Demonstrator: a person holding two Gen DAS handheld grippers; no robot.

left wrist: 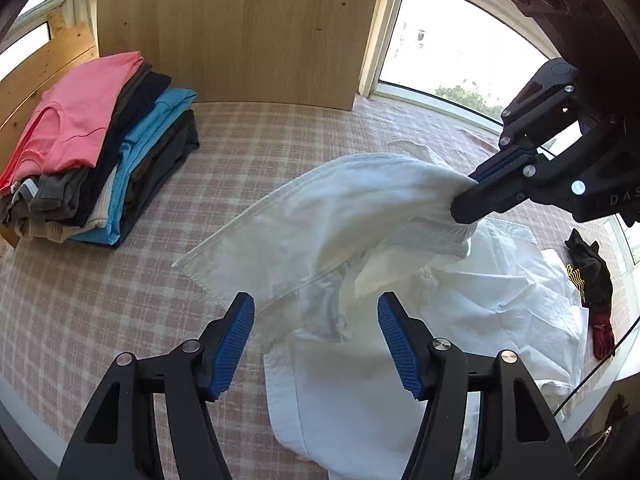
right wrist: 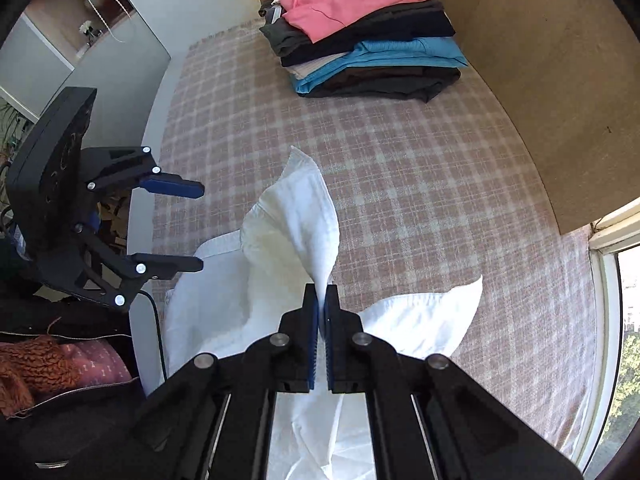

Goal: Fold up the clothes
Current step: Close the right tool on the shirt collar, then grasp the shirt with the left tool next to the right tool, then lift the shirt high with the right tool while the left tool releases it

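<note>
A white garment (left wrist: 360, 232) lies rumpled on the pink checked cloth (left wrist: 120, 300), partly lifted. My right gripper (right wrist: 321, 294) is shut on a pinched fold of the white garment (right wrist: 296, 224); in the left wrist view the right gripper (left wrist: 466, 200) holds that fold up at the right. My left gripper (left wrist: 316, 316) is open just above the cloth, its blue pads either side of hanging white fabric without touching it. In the right wrist view the left gripper (right wrist: 198, 228) is open at the table's left edge.
A stack of folded clothes (left wrist: 96, 148), pink on top, stands at the back left against a wooden panel (left wrist: 240, 28); the same stack (right wrist: 360, 28) shows in the right wrist view. Dark and red clothes (left wrist: 592, 280) lie at the far right. A window (left wrist: 460, 52) is behind.
</note>
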